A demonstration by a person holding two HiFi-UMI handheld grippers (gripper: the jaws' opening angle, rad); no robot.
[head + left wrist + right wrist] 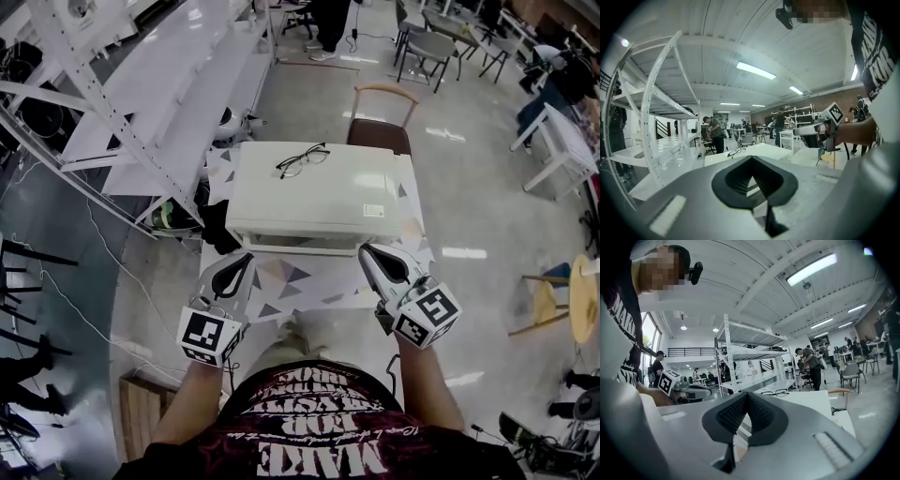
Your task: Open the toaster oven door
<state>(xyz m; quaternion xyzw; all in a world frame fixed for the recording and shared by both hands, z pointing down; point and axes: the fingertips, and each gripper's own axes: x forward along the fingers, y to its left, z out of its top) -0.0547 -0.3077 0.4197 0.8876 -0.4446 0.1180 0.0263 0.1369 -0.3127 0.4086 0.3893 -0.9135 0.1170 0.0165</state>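
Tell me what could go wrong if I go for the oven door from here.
1. The glasses lie loose on top of the toaster oven. A jerky pull on the door could shake them off.
2. The left gripper and the right gripper both have their fingers together and hold nothing. Unless opened first, they would likely bump the door rather than grip it.

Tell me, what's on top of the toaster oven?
A pair of glasses lies on the white toaster oven, with a small label near one corner. Its inside is hidden from above.
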